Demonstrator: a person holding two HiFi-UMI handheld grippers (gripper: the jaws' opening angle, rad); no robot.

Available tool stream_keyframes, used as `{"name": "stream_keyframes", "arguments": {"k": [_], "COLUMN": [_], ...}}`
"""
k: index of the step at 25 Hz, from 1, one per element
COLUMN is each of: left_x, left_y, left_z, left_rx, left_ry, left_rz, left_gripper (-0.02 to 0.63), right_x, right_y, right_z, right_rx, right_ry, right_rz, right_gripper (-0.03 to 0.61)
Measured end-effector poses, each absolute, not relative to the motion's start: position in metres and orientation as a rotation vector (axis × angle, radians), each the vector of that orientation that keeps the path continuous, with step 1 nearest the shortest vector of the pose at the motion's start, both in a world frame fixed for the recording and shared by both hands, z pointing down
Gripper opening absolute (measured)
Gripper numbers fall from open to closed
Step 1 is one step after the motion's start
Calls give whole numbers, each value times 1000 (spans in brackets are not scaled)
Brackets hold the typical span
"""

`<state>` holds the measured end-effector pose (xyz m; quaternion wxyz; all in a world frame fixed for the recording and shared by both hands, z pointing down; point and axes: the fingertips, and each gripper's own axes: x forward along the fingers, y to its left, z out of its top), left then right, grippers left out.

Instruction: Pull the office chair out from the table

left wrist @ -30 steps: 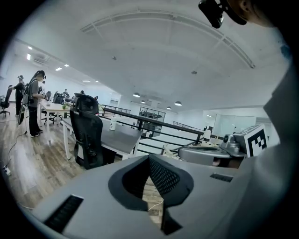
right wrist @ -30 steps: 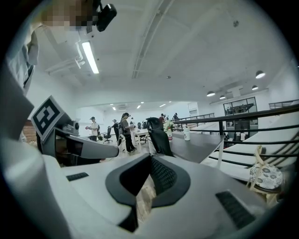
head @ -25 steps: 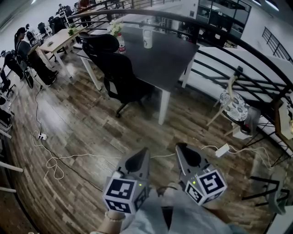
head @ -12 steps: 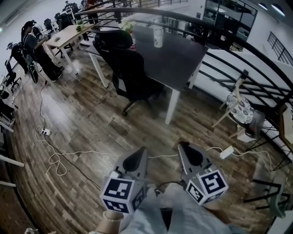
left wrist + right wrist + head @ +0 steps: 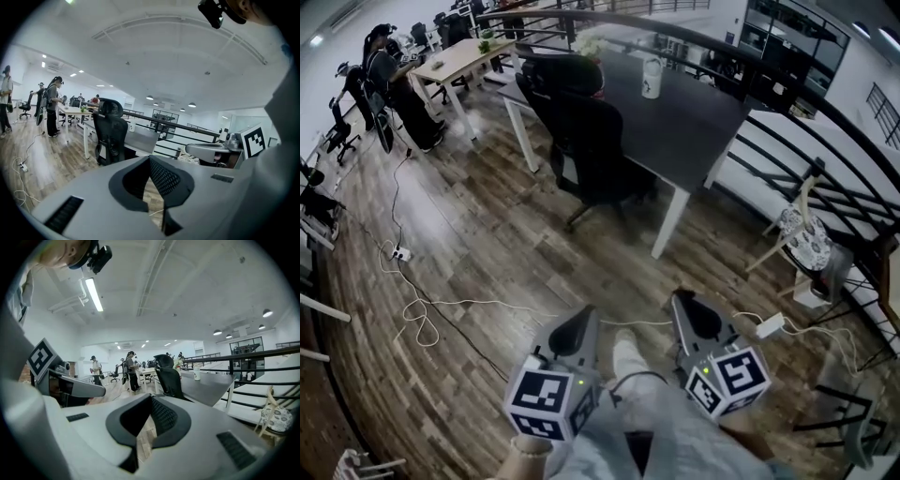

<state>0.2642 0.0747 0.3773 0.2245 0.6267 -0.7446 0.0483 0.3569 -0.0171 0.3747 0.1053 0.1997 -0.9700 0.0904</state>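
Office chair [image 5: 589, 141], black: sitting tucked against dark table [image 5: 705, 122], upper centre. Left gripper [image 5: 584, 319] and right gripper [image 5: 684, 306]: hovering lower centre, jaws pressed together, pinching nothing.

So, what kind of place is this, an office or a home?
Probably an open-plan office: a black office chair stands at a dark table, and further back people stand beside more desks.

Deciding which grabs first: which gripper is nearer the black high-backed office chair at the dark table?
Left, narrowly. The left gripper faces the black high-backed office chair almost head-on; the right gripper is offset to its right. Neither touches it.
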Motion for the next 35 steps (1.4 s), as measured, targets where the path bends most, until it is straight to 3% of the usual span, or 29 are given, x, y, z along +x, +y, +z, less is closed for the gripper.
{"name": "stream_keyframes", "arguments": {"k": [18, 35], "left_x": [155, 88], "left_y": [-31, -87], "left_z": [359, 339], "left_rx": [1600, 1517], "left_ry": [-2184, -2297], "left_rz": [84, 87], "left_gripper": [6, 6], "right_x": [241, 182], "right_y": [-131, -199], "right_z": [357, 357], "right_rx": [380, 296], "right_ry": [-2904, -2942], "right_rz": [218, 248], "right_gripper": [5, 5]}}
